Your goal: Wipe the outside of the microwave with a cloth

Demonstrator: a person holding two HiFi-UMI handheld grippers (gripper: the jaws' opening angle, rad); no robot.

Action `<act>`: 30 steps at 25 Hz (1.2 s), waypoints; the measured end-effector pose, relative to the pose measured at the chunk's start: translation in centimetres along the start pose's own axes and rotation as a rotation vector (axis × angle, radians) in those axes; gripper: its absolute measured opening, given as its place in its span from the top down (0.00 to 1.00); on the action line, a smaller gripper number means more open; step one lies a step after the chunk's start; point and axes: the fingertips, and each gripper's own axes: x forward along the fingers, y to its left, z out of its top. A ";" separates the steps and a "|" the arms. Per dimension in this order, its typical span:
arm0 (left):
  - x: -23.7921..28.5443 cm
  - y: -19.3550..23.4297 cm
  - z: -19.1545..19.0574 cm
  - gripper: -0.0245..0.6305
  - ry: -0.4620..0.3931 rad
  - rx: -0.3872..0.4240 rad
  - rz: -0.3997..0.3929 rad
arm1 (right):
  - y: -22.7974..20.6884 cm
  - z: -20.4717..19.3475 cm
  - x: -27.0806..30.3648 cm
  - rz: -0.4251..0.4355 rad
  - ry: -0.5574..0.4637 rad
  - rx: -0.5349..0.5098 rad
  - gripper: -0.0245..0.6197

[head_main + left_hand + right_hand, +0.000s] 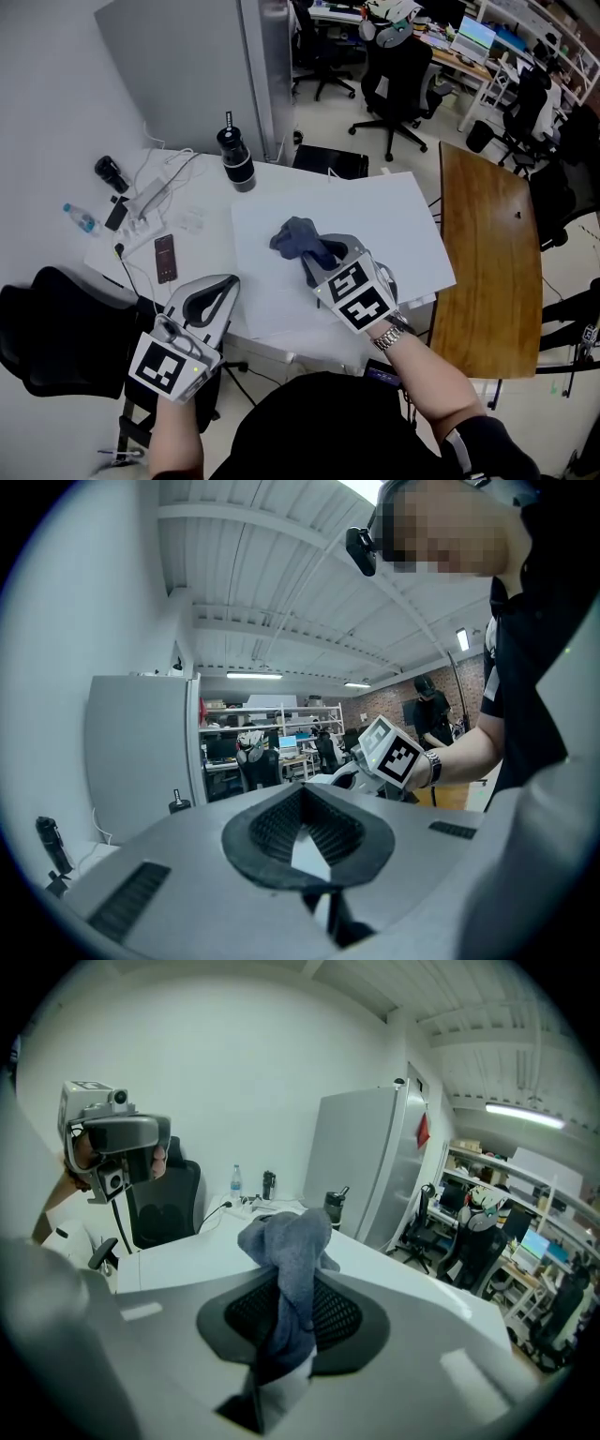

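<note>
From above, the microwave [375, 220] shows as a flat white top on the white desk. A grey-blue cloth [296, 236] lies bunched on that top, and my right gripper [317, 255] is shut on its near end. In the right gripper view the cloth [286, 1260] stands up between the jaws of that gripper [281, 1340], over the microwave's white top [394, 1274]. My left gripper [228, 282] hovers at the desk's near left edge, away from the microwave, shut with nothing in it. Its own view shows the closed gripper [302, 829] empty, with the right gripper's marker cube [399, 752] beyond.
A black tumbler [236, 159] stands behind the microwave's left corner. A phone [165, 258], power strip [150, 195], water bottle [82, 218] and cables lie on the desk's left part. A black chair [47, 328] is at left, a wooden table [487, 253] at right, a grey cabinet [197, 66] behind.
</note>
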 end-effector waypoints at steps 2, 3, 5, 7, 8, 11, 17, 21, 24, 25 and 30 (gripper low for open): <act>0.8 -0.7 0.3 0.96 0.002 0.003 -0.002 | -1.0 -0.7 -0.7 -0.006 0.002 0.006 0.84; 1.2 -1.1 0.5 0.96 0.004 0.006 -0.003 | -1.5 -1.0 -1.0 -0.007 0.002 0.009 0.84; 2.0 -1.9 0.8 0.96 0.007 0.010 -0.002 | -2.5 -1.6 -1.7 -0.009 -0.001 0.020 0.84; 2.8 -2.6 1.0 0.96 0.012 0.013 0.000 | -3.6 -2.2 -2.3 -0.011 -0.005 0.031 0.84; 3.2 -3.0 1.1 0.96 0.015 0.014 0.002 | -4.1 -2.5 -2.7 -0.013 -0.007 0.036 0.84; 4.2 -4.3 1.4 0.96 0.023 0.017 0.007 | -5.6 -3.6 -3.7 -0.018 -0.009 0.043 0.84; 6.4 -6.9 1.9 0.96 0.038 0.021 0.014 | -8.8 -5.5 -5.7 -0.032 0.004 0.043 0.84; 8.2 -8.7 2.4 0.96 0.054 0.025 0.012 | -11.1 -6.8 -7.1 -0.039 -0.007 0.062 0.84; 9.4 -9.7 2.7 0.96 0.066 0.028 0.013 | -12.7 -7.6 -7.9 -0.044 -0.013 0.069 0.84; 9.8 -10.1 2.8 0.96 0.069 0.030 0.013 | -13.1 -7.8 -8.2 -0.045 -0.015 0.072 0.84; 11.4 -11.7 3.0 0.96 0.086 0.031 0.019 | -15.3 -9.1 -9.6 -0.052 -0.028 0.082 0.84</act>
